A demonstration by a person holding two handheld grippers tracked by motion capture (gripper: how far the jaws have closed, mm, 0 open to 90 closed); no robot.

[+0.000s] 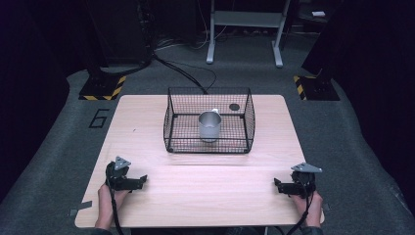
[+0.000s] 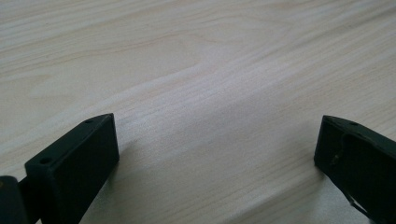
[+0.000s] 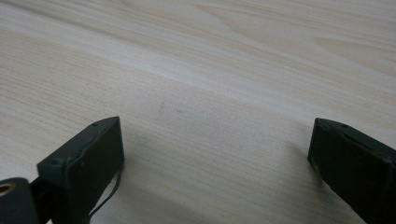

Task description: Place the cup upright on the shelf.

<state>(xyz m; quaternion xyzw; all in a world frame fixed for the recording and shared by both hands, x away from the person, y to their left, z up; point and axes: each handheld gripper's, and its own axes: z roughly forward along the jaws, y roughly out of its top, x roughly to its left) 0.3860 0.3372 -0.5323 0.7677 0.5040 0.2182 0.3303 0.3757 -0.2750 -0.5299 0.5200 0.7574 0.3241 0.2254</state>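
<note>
A pale wooden desk [image 1: 147, 127] stands on grey carpet in a dark room, seen from above. Near the far middle of the desk sits a black wire basket [image 1: 171, 117], open at the top. Inside it, an upright metal cup [image 1: 209, 126] with a small handle stands on the basket floor, close to the centre. A small dark round disc [image 1: 234, 106] shows at the basket's far right corner; whether it lies inside the basket or just behind it cannot be told.

At the near left corner of the desk, a person's hand holds the left tool [image 1: 142, 180], which rests low on the wood and points toward the middle. At the near right corner the other hand holds the right tool [image 1: 277, 184], likewise low and pointing inward. Both are well apart from the basket.

In the left gripper view, the left tool [image 2: 215, 140] has its jaws spread wide over bare wood grain, gripping nothing. In the right gripper view, the right tool [image 3: 217, 142] is also spread wide and empty.

On the carpet left of the desk, a dark numeral "6" [image 1: 99, 118] is marked. Yellow-and-black hazard stripes [image 1: 105, 92] edge two stand bases beyond the desk.
</note>
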